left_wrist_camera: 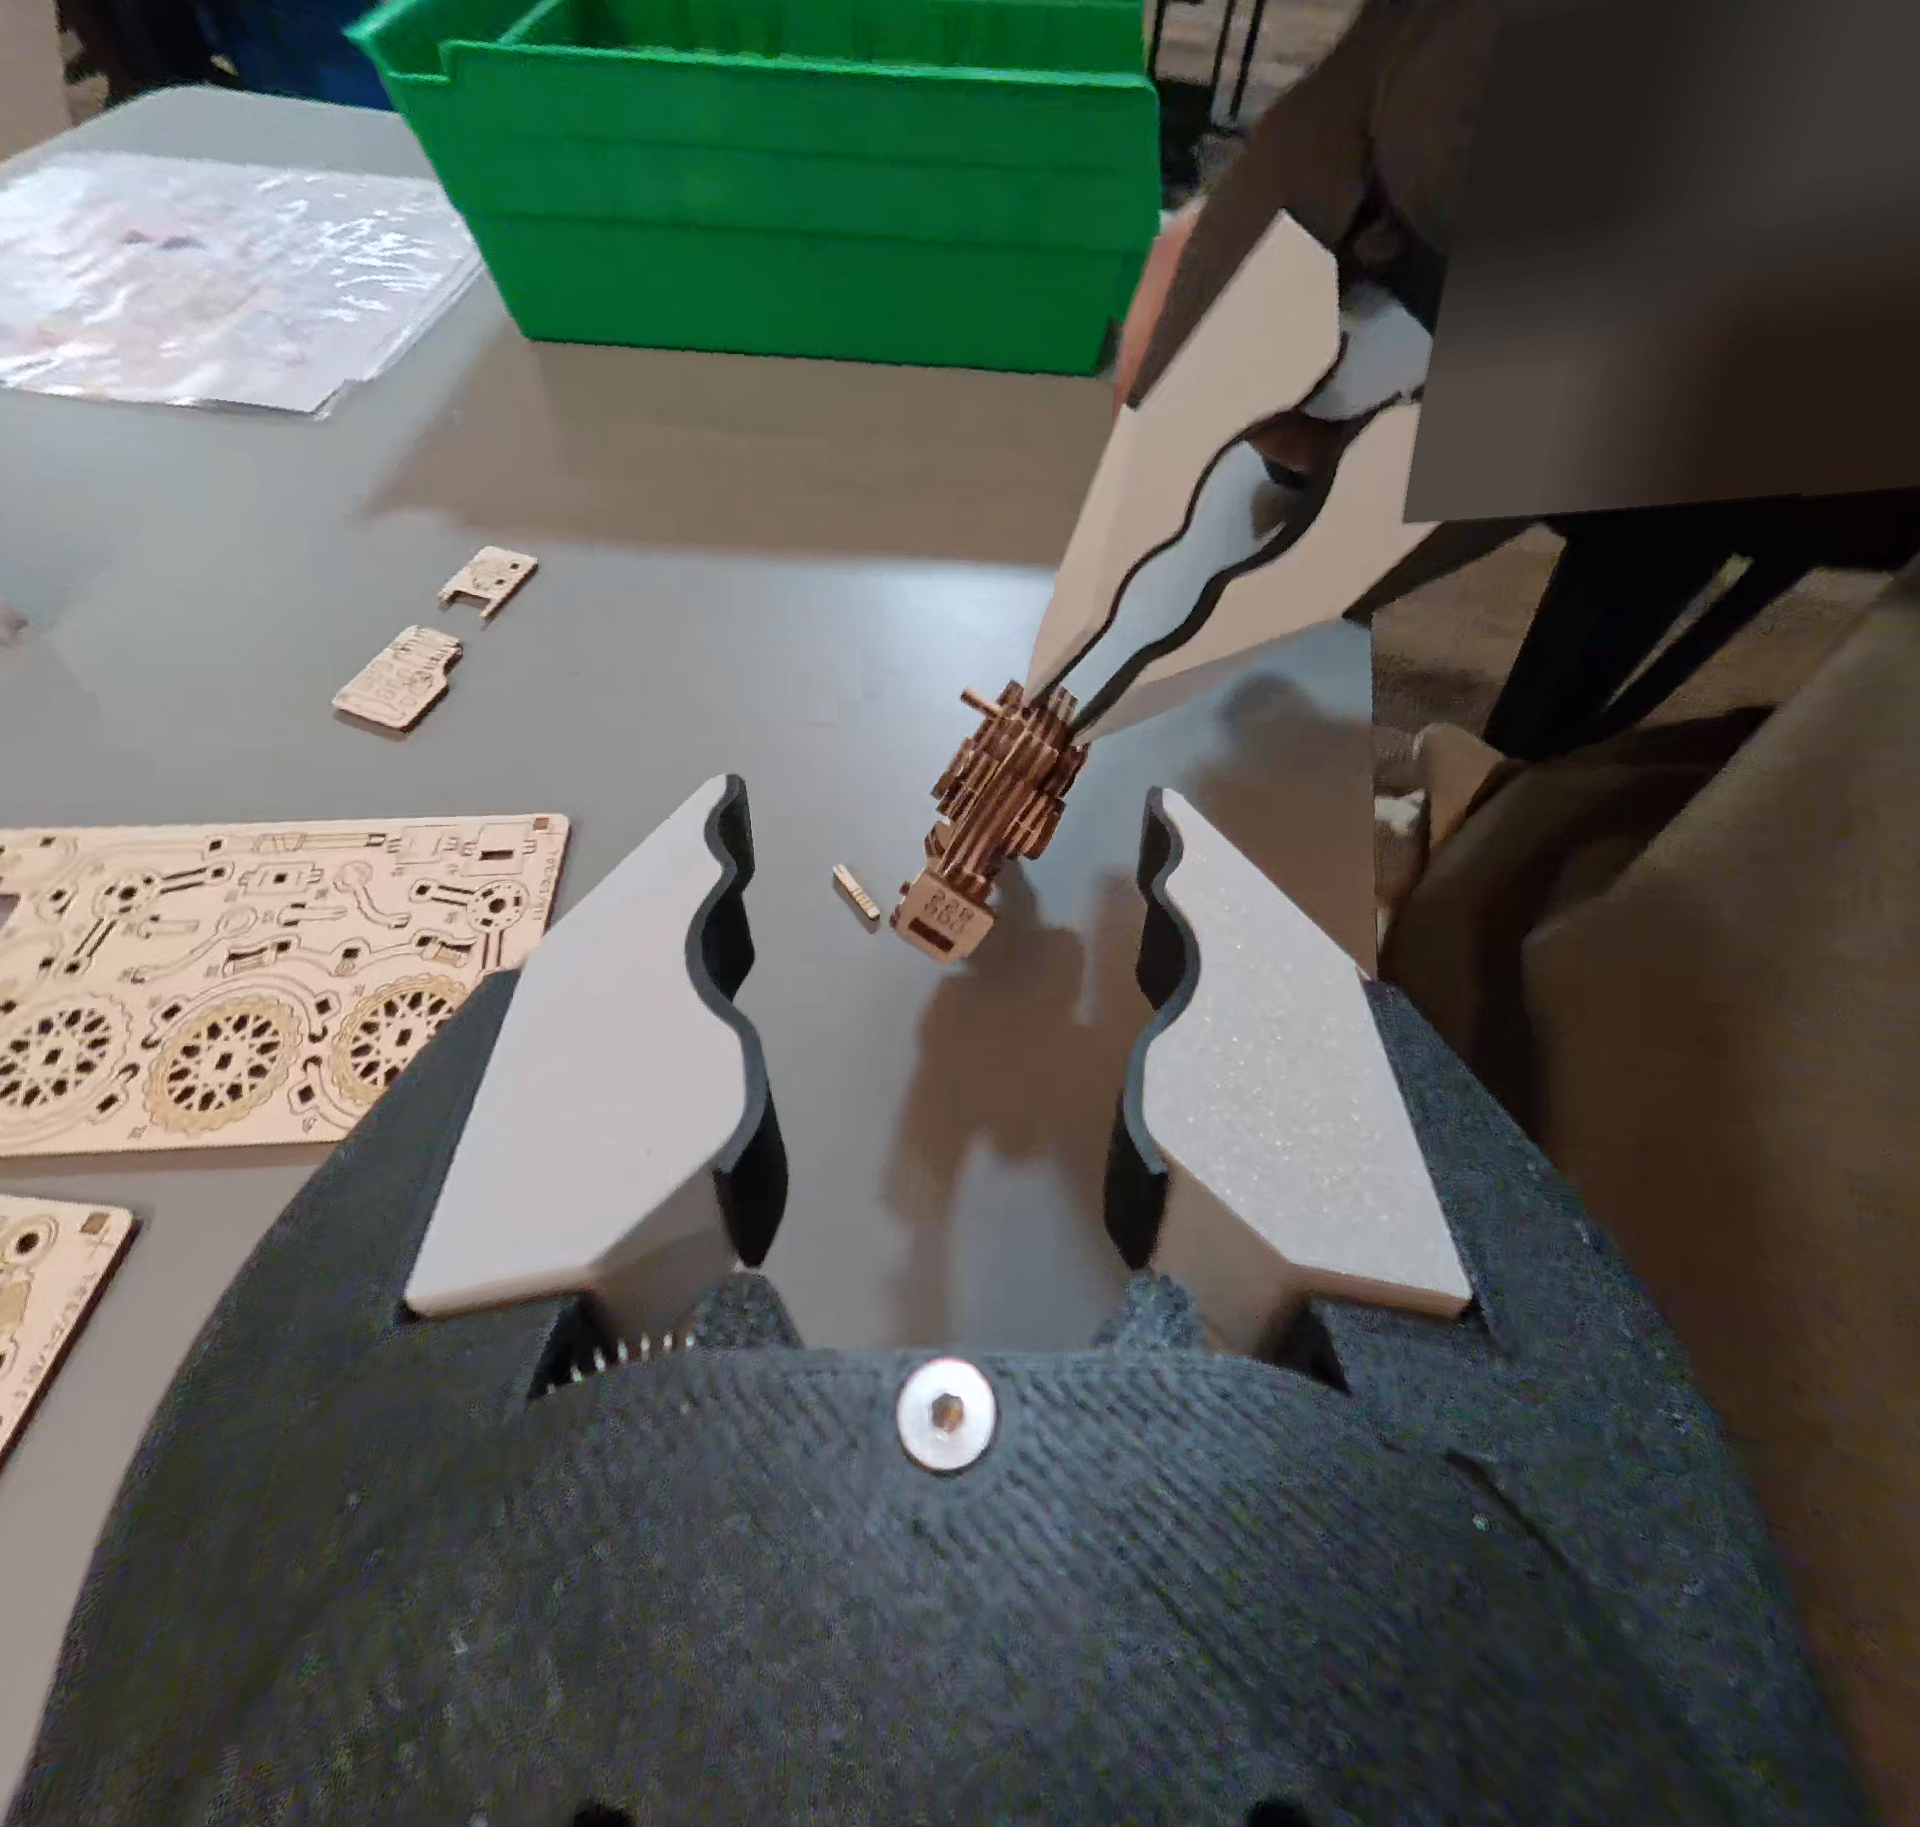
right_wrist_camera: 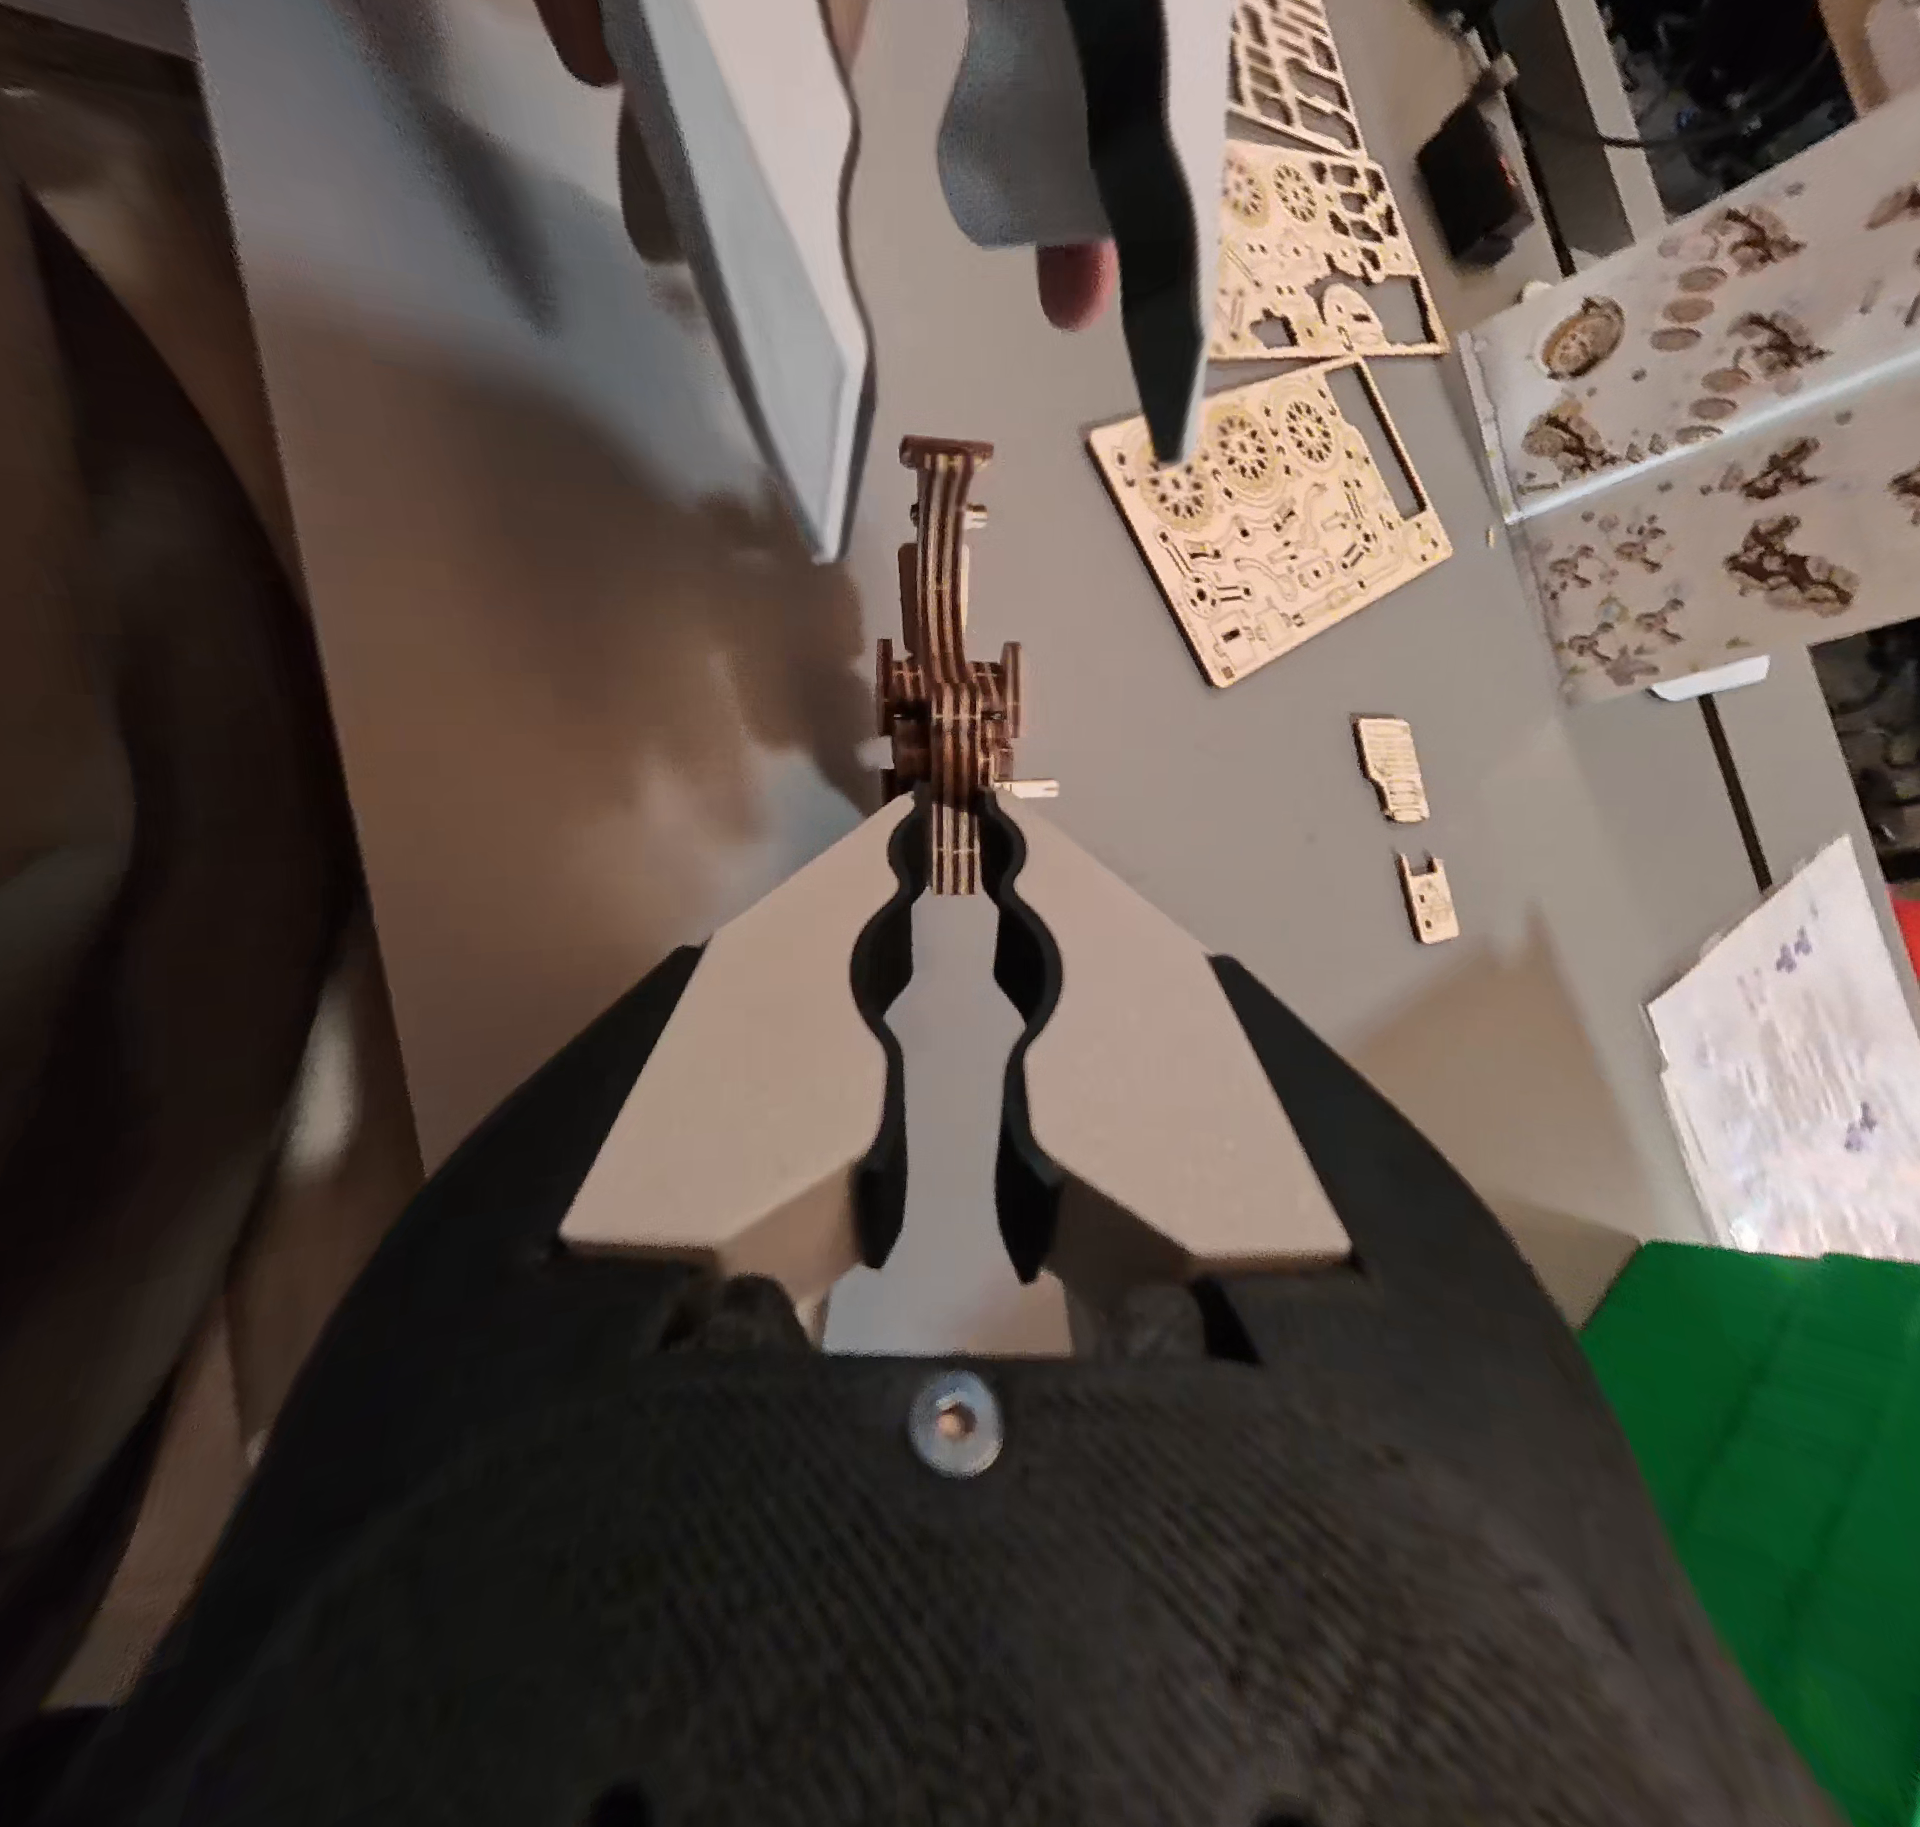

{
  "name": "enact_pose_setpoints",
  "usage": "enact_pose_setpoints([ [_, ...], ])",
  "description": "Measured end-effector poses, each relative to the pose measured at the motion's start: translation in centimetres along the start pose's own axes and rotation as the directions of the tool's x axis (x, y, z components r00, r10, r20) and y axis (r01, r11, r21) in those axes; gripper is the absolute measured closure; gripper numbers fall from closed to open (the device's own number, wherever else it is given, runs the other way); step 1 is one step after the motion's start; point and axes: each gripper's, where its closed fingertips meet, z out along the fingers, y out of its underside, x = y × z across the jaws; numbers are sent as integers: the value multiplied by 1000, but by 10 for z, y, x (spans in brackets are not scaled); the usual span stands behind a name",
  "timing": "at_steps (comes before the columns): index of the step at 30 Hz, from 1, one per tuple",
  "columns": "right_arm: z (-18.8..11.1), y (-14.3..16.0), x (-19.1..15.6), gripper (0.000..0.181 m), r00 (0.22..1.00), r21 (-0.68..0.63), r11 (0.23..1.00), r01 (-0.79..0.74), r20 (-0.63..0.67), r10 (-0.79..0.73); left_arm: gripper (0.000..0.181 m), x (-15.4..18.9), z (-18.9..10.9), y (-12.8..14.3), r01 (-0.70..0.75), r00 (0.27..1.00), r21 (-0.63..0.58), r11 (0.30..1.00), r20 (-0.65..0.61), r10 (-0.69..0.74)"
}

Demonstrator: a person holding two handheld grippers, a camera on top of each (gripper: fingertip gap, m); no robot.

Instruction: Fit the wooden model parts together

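Observation:
My right gripper (right_wrist_camera: pixel 954 821) is shut on a small layered wooden assembly (right_wrist_camera: pixel 945 697) and holds it over the grey table (right_wrist_camera: pixel 1195 790). In the left wrist view the assembly (left_wrist_camera: pixel 1003 790) hangs from the right gripper (left_wrist_camera: pixel 1049 702), its lower end near the table. A tiny wooden stick (left_wrist_camera: pixel 856 891) lies beside that end. My left gripper (left_wrist_camera: pixel 945 821) is open and empty, just short of the assembly; it also shows in the right wrist view (right_wrist_camera: pixel 997 489). Two small loose wooden parts (left_wrist_camera: pixel 486 577) (left_wrist_camera: pixel 398 681) lie left of it.
A green plastic bin (left_wrist_camera: pixel 790 146) stands at the back of the table. Laser-cut wooden sheets (left_wrist_camera: pixel 239 967) (right_wrist_camera: pixel 1268 541) lie to the left. A clear plastic sleeve (left_wrist_camera: pixel 197 271) and printed paper sheets (right_wrist_camera: pixel 1797 1060) lie nearby. The table edge (left_wrist_camera: pixel 1371 790) runs close on the right. My right fingertips sit around 5 cm from my left ones. The right tips stand about 7 cm off the tiny wooden stick (left_wrist_camera: pixel 856 891).

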Motion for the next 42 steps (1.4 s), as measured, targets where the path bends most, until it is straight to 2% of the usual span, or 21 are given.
enact_pose_setpoints([
  [6,0,-5,-12,175,997,11,997,75,34,-76,107,24,17,20,-100,994,-92,991,-50,95],
  [15,-2,-10,-15,175,996,44,997,71,46,-73,113,25,22,29,-146,989,-121,982,-40,142],
  [20,-9,-18,-1,175,994,104,989,101,-54,-96,108,13,11,11,54,996,-12,998,-75,-55],
  [23,-17,-25,10,175,985,156,979,127,-139,-106,107,3,1,-4,216,970,84,973,-132,-204],
  [25,-21,-30,16,175,988,211,974,80,-147,-49,107,-1,-4,-11,279,952,134,951,-168,-255],
  [27,-25,-34,21,175,993,282,958,-54,-90,82,108,-2,-8,-18,305,943,174,936,-189,-272],
  [29,-28,-40,24,175,964,371,891,-260,48,261,108,0,-8,-21,326,935,190,926,-208,-286],
  [32,-37,-45,36,175,845,450,716,-535,256,470,109,4,-7,-24,349,925,197,916,-231,-302],
  [34,-44,-48,44,175,751,472,585,-659,382,539,110,8,-7,-29,375,913,210,903,-254,-320],
  [36,-48,-51,45,175,678,463,496,-735,483,554,113,9,-9,-34,403,901,232,885,-270,-340],
  [38,-47,-53,43,175,636,449,451,-771,533,557,113,10,-11,-39,428,890,252,868,-283,-357],
  [42,-43,-60,37,174,626,434,451,-780,552,551,115,14,-16,-48,463,871,278,842,-319,-373],
])
